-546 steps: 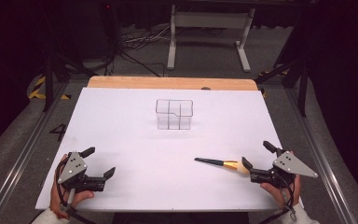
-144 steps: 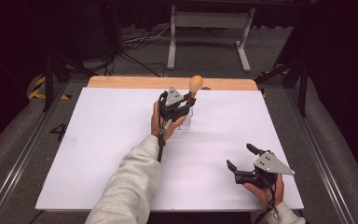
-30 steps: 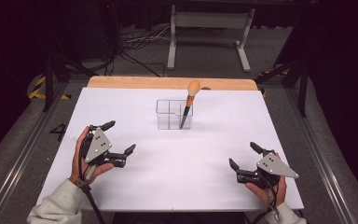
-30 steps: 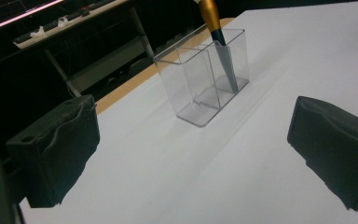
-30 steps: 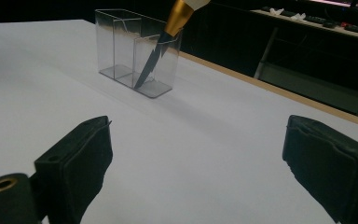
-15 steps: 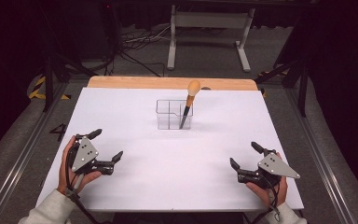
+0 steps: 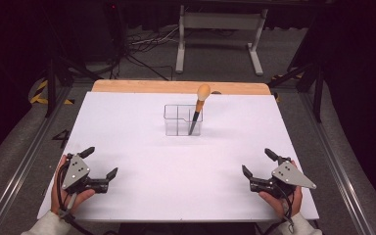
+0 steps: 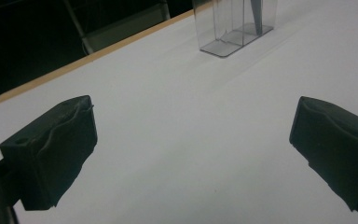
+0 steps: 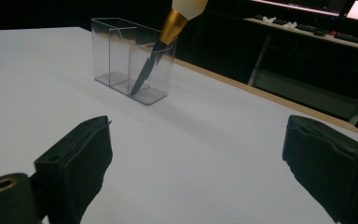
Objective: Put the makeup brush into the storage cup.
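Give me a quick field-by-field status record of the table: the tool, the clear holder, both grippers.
tool: dark-bladed tool with a pale bulb handle, tip down, leaning, handle sticking out above the rim
holder: clear divided organizer, upright near the far middle of the white table
tool location: the organizer's right-hand compartment in the high view
left gripper: jaws open, holding nothing, at the near left edge
right gripper: jaws open, holding nothing, at the near right edge
contact: neither gripper touches the tool or the organizer
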A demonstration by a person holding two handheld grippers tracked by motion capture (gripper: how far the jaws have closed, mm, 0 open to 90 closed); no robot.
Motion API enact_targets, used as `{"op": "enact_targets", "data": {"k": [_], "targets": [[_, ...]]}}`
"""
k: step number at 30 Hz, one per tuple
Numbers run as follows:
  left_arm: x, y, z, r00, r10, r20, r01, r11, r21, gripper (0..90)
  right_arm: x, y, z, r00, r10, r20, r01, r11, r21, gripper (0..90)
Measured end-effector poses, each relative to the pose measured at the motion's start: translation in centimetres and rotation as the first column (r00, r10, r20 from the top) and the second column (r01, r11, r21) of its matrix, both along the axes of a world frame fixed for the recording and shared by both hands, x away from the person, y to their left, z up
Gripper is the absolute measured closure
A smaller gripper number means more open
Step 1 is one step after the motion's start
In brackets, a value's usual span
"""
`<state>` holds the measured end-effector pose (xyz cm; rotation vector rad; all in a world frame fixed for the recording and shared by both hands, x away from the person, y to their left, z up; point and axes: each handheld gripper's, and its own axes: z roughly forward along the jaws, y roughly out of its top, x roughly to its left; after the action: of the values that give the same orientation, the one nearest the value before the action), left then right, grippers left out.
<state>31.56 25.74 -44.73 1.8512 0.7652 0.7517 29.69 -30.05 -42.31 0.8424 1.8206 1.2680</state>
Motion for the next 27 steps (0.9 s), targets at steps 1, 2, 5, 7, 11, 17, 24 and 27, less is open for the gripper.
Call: {"op": "enact_targets", "data": {"k": [1,2,5,7,11,17,24,27], "targets": [[-0.2,0.3,-0.1,1.0,0.003,-0.006,-0.003,1.0,-0.007,1.3,0.0,0.0,0.0,1.0,0.006,0.006,-0.006,1.0,0.008,8.2],[-0.3,0.6,-0.2,1.0,0.004,-0.006,-0.004,0.9997,-0.023,1.2,-0.1,0.0,0.0,0.9999,0.008,0.009,-0.008,1.0,0.006,7.8],[-0.3,1.0,-0.3,0.9998,0.003,-0.021,-0.004,0.9992,-0.04,1.2,-0.1,0.0,0.0,0.9999,0.007,0.01,-0.007,1.0,0.003,7.1],[-0.2,1.2,-0.4,0.9997,-0.001,-0.026,0.0,0.9992,-0.04,1.1,-0.1,0.0,-0.1,0.9999,0.0,0.011,0.0,1.0,-0.005,6.6],[-0.2,1.5,-0.3,0.9996,0.012,-0.026,-0.014,0.9968,-0.079,1.0,-0.1,-0.1,-0.1,0.9999,0.002,0.013,-0.001,1.0,-0.006,6.1],[-0.2,1.5,-0.3,0.9993,0.011,-0.037,-0.014,0.9961,-0.087,1.3,-0.1,-0.2,0.0,0.9999,-0.006,0.014,0.006,1.0,0.0,6.8],[-0.4,1.6,-0.2,0.9997,0.006,-0.024,-0.008,0.9956,-0.094,1.6,-0.2,0.1,0.0,0.9997,-0.012,0.021,0.012,1.0,-0.01,6.9],[-0.6,1.6,-0.1,0.9998,0.0,-0.019,-0.002,0.9954,-0.096,1.7,-0.2,0.2,0.1,0.9997,-0.012,0.023,0.012,1.0,-0.012,6.9]]}}
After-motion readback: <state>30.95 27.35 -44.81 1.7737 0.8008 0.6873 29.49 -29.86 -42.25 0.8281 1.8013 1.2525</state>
